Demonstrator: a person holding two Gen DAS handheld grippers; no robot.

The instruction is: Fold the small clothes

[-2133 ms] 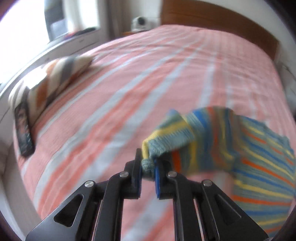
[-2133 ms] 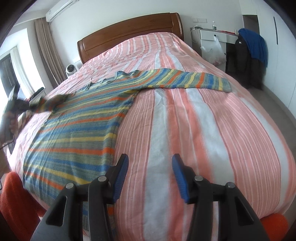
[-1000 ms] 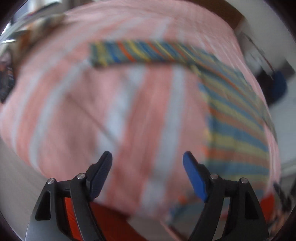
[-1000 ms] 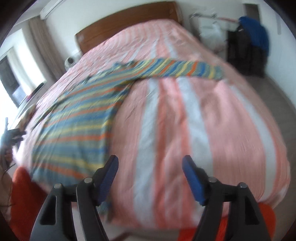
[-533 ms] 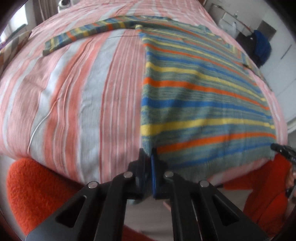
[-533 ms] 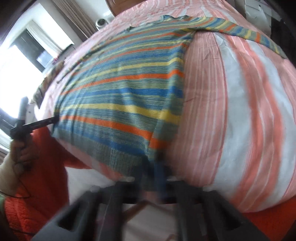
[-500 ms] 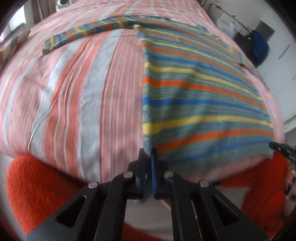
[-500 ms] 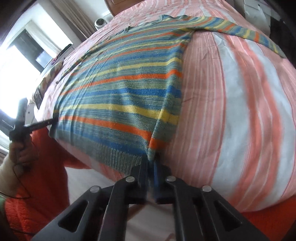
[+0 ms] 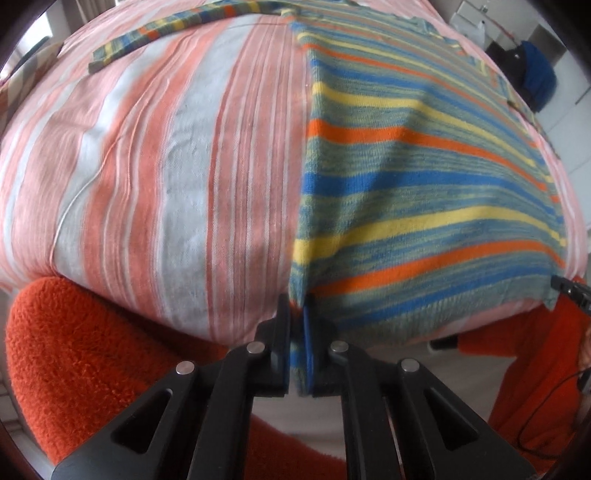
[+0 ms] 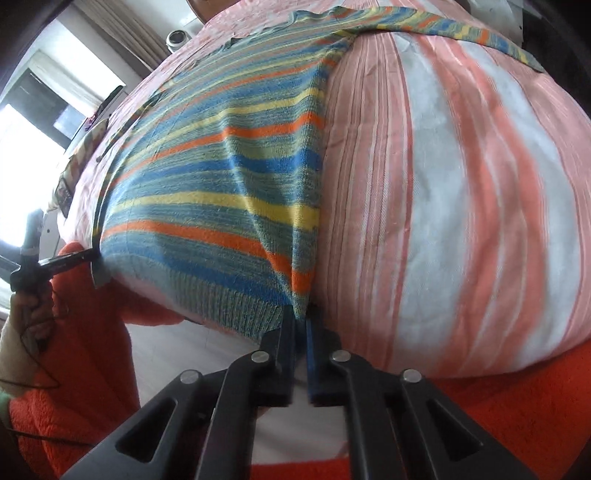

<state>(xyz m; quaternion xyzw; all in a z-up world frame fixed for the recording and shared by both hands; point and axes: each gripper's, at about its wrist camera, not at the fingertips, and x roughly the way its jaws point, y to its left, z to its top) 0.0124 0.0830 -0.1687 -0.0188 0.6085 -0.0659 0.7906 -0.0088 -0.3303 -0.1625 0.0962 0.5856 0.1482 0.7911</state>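
At the foot of the bed point(image 9: 192, 155), striped sweater point(image 9: 424, 177) lies flat, sleeves spread out. Left gripper point(image 9: 295, 332) clamped on one bottom hem corner, right gripper point(image 10: 301, 328) clamped on the other; hem hangs over the mattress edge.

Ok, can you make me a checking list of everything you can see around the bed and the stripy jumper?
Surface: bed with pink and white striped cover.
Job's things: striped sweater spread flat, sleeves out to both sides.
Clutter: striped pillow at the far edge.
Grippers: left gripper shut on one hem corner; right gripper shut on the other.
Cables: thin wire by the orange sleeve.
Surroundings: window, curtain.
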